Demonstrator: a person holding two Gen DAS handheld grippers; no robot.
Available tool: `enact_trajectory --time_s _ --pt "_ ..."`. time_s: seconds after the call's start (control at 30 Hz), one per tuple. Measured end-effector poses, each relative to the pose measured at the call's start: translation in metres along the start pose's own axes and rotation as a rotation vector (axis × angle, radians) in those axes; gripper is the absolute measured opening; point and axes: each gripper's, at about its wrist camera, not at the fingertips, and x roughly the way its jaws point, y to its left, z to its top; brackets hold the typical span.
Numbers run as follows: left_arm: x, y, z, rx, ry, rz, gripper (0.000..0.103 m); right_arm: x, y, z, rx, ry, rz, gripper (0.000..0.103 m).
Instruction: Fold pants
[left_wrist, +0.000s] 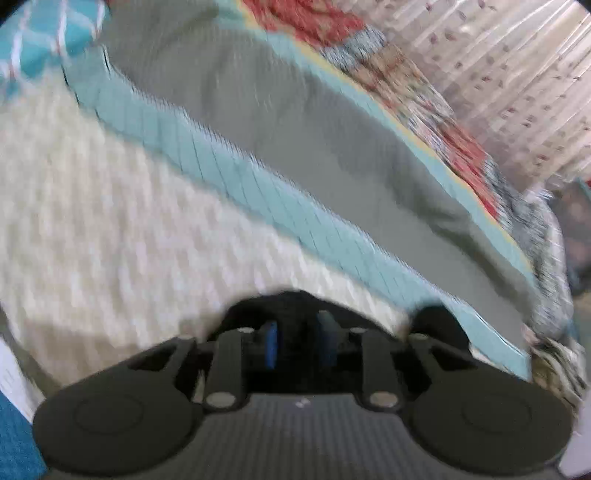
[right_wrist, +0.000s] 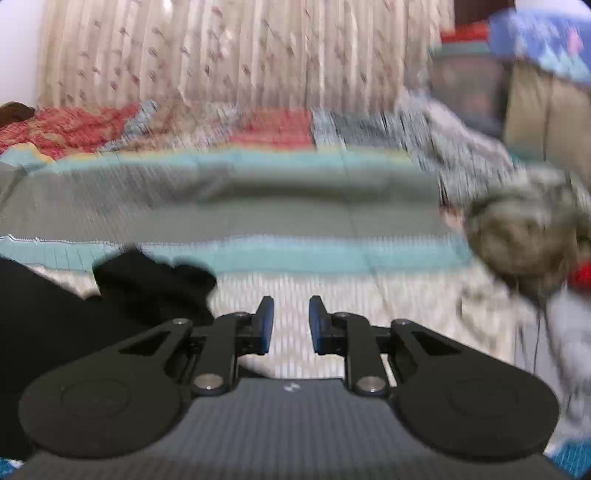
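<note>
Both views motion-blurred. Right black two-finger gripper with blue pads – jaws apart, narrow gap, nothing between, cream woven bedspread visible through gap. Black fabric pants lie on bedspread left of right gripper, bunched edge just beside left finger, not gripped. Left black gripper with blue pads – jaws parted, dark fabric right at fingertips; pinched or not, cannot tell. Beyond: teal-and-grey striped blanket, red patchwork quilt, beige patterned curtain.
</note>
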Motion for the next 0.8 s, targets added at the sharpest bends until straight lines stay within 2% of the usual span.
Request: enact_trajectory --time_s 0.03,0.1,0.17,0.2,0.33,0.37,0.43,0.47,0.5,0.57,0.6,0.63,0.67,0.7,0.8 --pt "-0.002 0.006 -0.013 0.014 0.005 -0.001 0.048 -0.011 -0.003 -0.009 0.021 -0.008 0.038 0.025" --pt "-0.011 0.02 -0.037 0.032 0.005 0.029 0.05 -0.03 -0.005 -0.025 0.022 0.008 0.05 0.028" --pt "-0.019 0.036 -0.053 0.027 0.043 0.02 0.05 -0.048 -0.011 -0.037 0.033 0.033 0.057 0.028" --pt "-0.024 0.043 -0.064 0.006 0.065 -0.002 0.05 -0.055 -0.013 -0.041 0.052 0.048 0.061 0.028" --pt "-0.04 0.058 -0.124 -0.098 0.133 -0.104 0.071 -0.069 -0.031 -0.057 0.215 0.096 0.067 0.035" --pt "-0.037 0.057 -0.132 -0.127 0.15 -0.136 0.076 -0.07 -0.042 -0.062 0.262 0.109 0.077 0.037" --pt "-0.024 0.055 -0.142 -0.175 0.172 -0.18 0.091 -0.067 -0.054 -0.066 0.331 0.132 0.08 0.037" --pt "-0.016 0.053 -0.144 -0.19 0.175 -0.178 0.091 -0.064 -0.061 -0.067 0.361 0.143 0.078 0.038" --pt "-0.007 0.05 -0.142 -0.198 0.168 -0.163 0.087 -0.06 -0.069 -0.066 0.388 0.15 0.084 0.038" --pt "0.011 0.044 -0.136 -0.162 0.143 -0.16 0.041 -0.056 -0.075 -0.067 0.45 0.16 0.099 0.038" --pt "0.016 0.042 -0.134 -0.148 0.159 -0.143 0.009 -0.052 -0.078 -0.067 0.468 0.162 0.104 0.038" --pt "0.017 0.042 -0.131 -0.173 0.177 -0.142 0.008 -0.051 -0.079 -0.067 0.477 0.16 0.103 0.038" --pt "0.009 0.043 -0.128 -0.204 0.162 -0.181 0.008 -0.05 -0.081 -0.067 0.476 0.153 0.1 0.038" --pt "-0.007 0.044 -0.116 -0.212 0.113 -0.221 0.008 -0.046 -0.086 -0.066 0.466 0.152 0.101 0.038" --pt "-0.069 0.061 -0.083 -0.249 -0.087 -0.272 0.008 -0.032 -0.088 -0.074 0.449 0.201 0.059 0.038"
